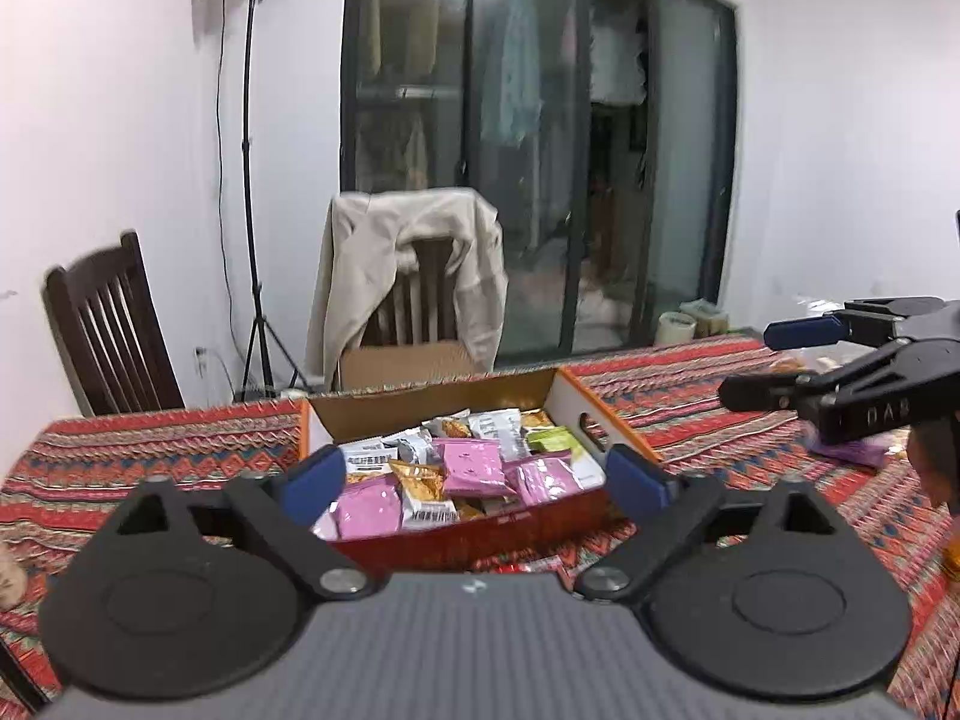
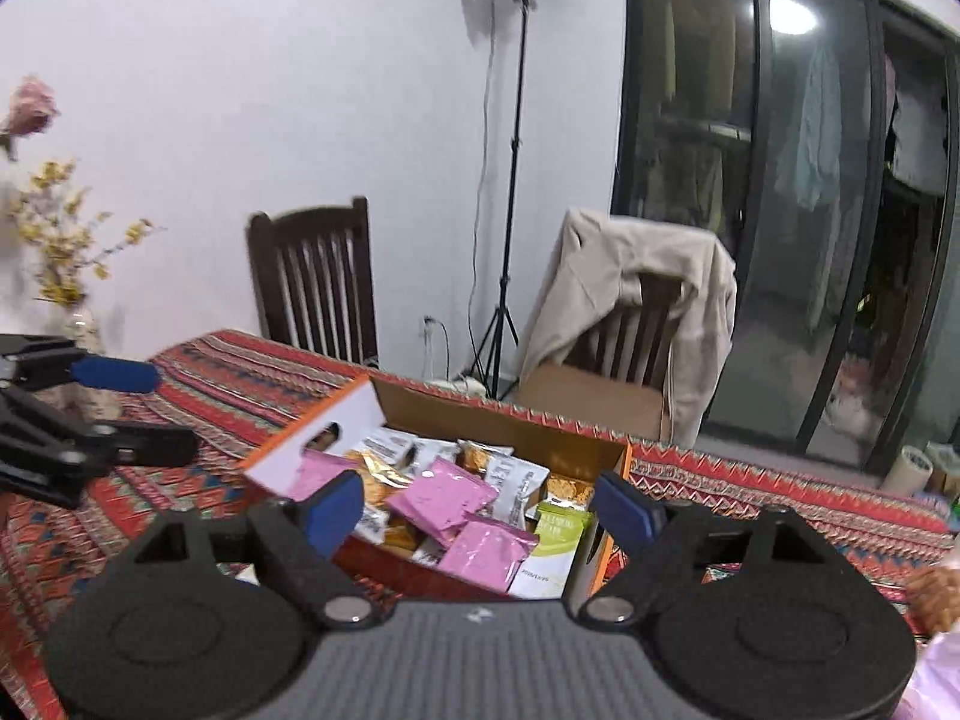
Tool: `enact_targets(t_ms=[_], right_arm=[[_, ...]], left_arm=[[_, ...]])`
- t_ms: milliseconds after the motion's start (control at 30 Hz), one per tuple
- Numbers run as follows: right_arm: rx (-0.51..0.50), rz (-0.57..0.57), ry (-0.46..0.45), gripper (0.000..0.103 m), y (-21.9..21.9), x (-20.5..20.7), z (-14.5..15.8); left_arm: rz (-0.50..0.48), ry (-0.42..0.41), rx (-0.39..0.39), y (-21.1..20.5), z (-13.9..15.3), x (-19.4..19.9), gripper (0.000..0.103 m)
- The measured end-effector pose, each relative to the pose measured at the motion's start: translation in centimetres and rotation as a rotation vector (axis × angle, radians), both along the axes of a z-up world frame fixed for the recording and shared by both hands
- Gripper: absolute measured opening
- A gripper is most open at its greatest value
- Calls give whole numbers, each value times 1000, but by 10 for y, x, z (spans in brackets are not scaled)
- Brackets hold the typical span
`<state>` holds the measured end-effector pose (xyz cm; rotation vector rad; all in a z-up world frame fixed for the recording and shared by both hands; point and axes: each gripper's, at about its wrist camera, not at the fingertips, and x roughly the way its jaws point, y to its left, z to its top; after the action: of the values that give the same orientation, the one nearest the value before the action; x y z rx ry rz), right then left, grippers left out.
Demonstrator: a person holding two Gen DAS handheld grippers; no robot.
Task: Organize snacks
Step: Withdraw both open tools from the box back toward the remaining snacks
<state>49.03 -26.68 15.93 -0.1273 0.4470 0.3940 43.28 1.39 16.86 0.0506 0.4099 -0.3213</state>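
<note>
Left tool (image 1: 474, 480) and right tool (image 2: 477, 510) both spread wide, empty, above box (image 1: 576, 399) on tabletop (image 1: 150, 450). Snack packets (image 1: 474, 465) inside: light, crinkly, likely slippery; pinch at sealed edge.

The left gripper (image 1: 477, 483) has matte black arms on round black discs, silver pivot bolts behind the fingers, and blue pads (image 1: 315, 483) at the fingertips. The right gripper (image 2: 477, 510) is built alike, above a grey ribbed body.
</note>
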Motion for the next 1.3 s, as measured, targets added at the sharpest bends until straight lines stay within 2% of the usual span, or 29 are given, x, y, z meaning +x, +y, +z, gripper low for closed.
enact_targets(t_ms=[167, 267, 400, 567, 733, 833, 1000, 1133, 1300], right_arm=[[32, 6, -73, 95, -10, -79, 10], [55, 11, -89, 96, -16, -126, 5], [79, 15, -86, 98, -18, -178, -17], [100, -21, -59, 100, -14, -223, -66], [176, -74, 61, 100, -6, -247, -128], [181, -98, 132, 100, -2, -251, -151], [194, -112, 135, 100, 7, -251, -156], [197, -104, 124, 100, 18, -241, -154], [200, -95, 158, 100, 26, -219, -157]], left_arm=[[16, -35, -6, 27, -8, -78, 102], [76, -84, 6, 36, -20, -123, 103], [159, -101, 2, 43, -48, -170, 103], [244, -33, -97, 50, -89, -207, 103], [283, 58, -81, 50, -123, -216, 103], [275, 83, -86, 53, -132, -219, 103], [277, 109, -131, 63, -138, -211, 103], [278, 131, -131, 64, -144, -198, 103], [274, 178, -110, 74, -153, -174, 103]])
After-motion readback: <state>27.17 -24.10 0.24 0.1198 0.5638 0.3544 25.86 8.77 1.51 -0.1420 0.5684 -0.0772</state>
